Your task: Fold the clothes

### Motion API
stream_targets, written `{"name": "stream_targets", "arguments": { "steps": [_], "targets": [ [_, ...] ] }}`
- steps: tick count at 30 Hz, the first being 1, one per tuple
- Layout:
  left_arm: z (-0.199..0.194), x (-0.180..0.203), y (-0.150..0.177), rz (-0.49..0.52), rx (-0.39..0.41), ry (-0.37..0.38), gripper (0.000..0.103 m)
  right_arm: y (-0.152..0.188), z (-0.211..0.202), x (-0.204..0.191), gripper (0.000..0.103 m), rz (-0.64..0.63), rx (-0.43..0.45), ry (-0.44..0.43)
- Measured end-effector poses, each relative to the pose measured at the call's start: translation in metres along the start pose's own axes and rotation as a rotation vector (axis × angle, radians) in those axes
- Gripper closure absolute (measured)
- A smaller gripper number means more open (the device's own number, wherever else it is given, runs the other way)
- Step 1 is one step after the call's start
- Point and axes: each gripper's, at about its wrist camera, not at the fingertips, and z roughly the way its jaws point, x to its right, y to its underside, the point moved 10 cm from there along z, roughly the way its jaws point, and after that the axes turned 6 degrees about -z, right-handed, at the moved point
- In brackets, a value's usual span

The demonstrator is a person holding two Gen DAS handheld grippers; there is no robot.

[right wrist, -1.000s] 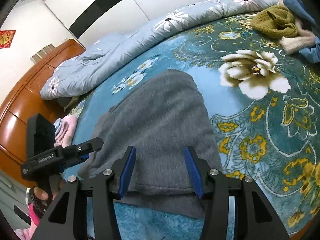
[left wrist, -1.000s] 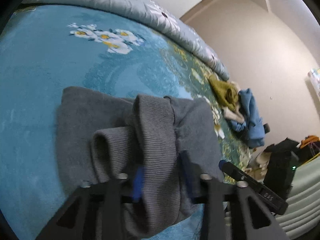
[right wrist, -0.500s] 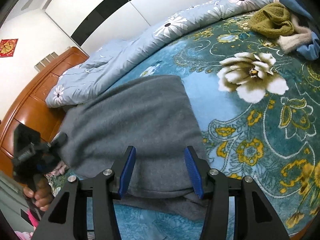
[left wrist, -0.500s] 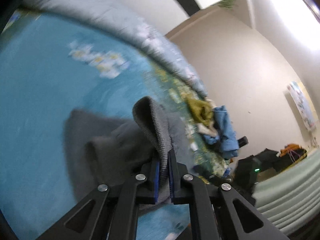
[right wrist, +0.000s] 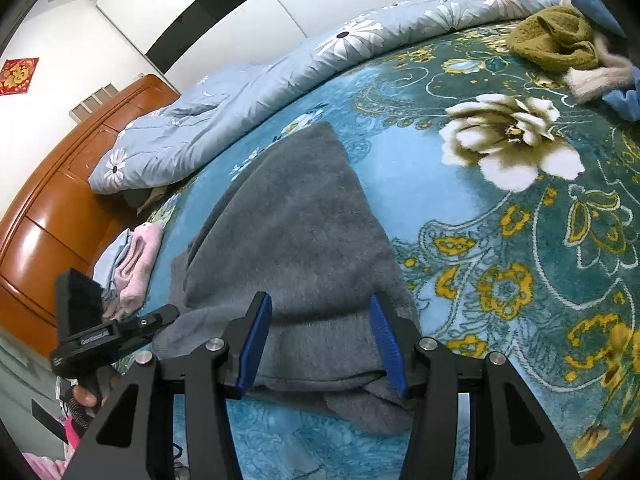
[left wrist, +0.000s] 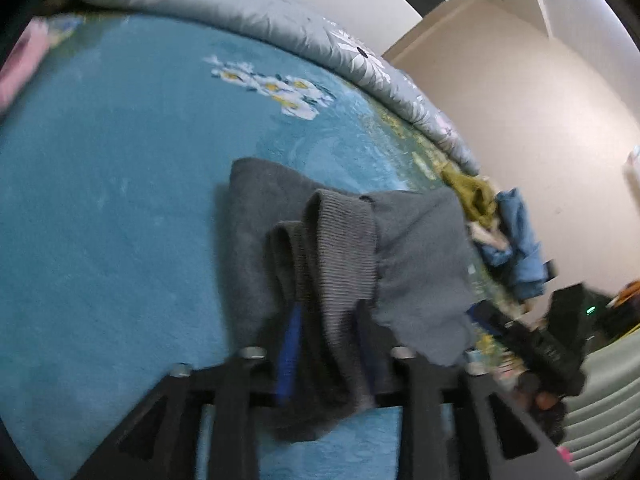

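Two tools work here: our left tool (left wrist: 328, 344) stands spread around the grey sweater's (right wrist: 296, 232) ribbed cuff (left wrist: 340, 248); our right tool (right wrist: 320, 344) hovers spread, ready to flatten.

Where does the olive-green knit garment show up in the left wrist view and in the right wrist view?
Left wrist view: the olive-green knit garment lies right of centre, at the far edge of the bed by the blue garment.
Right wrist view: it lies at the top right, beyond the large white flower print.
Shared landmark: the grey sweater on the teal blanket.
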Motion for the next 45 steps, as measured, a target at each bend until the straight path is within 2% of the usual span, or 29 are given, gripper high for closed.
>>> {"name": "stream_targets", "arguments": {
  "steps": [3,10,15,18,21,23,26,32,36,41,45],
  "targets": [
    [-0.001,0.0,0.0,0.036,0.005,-0.046,0.058,-0.001,0.0,0.002,0.05,0.001,0.001,0.002],
    [0.003,-0.003,0.002,-0.09,-0.069,0.091,0.053,0.0,0.001,0.005,0.05,0.01,-0.001,0.01],
    [0.005,0.0,0.008,-0.15,-0.128,0.163,0.053,0.001,0.001,0.004,0.05,0.008,-0.004,0.015],
    [0.004,0.005,0.008,-0.144,-0.118,0.169,0.055,0.001,0.002,0.005,0.05,0.009,-0.005,0.016],
    [0.004,0.01,0.007,-0.133,-0.105,0.172,0.065,0.001,0.002,0.006,0.05,0.014,-0.006,0.018],
    [0.003,0.014,0.007,-0.127,-0.096,0.174,0.08,0.001,0.002,0.007,0.05,0.015,-0.007,0.02],
    [0.001,0.021,0.005,-0.112,-0.077,0.18,0.086,0.001,0.002,0.008,0.05,0.017,-0.007,0.022],
    [-0.036,0.052,-0.025,-0.027,0.02,0.249,0.088,-0.001,-0.003,0.008,0.05,0.019,-0.003,0.019],
    [-0.041,0.031,-0.032,-0.051,0.038,0.208,0.088,-0.003,-0.009,0.007,0.05,0.01,0.012,0.019],
    [-0.026,0.003,-0.021,-0.107,0.01,0.171,0.087,-0.004,-0.01,0.012,0.05,0.02,0.008,0.026],
    [-0.013,-0.019,-0.012,-0.151,-0.013,0.142,0.086,-0.018,-0.007,0.003,0.05,-0.009,0.007,0.02]
  ]
}}
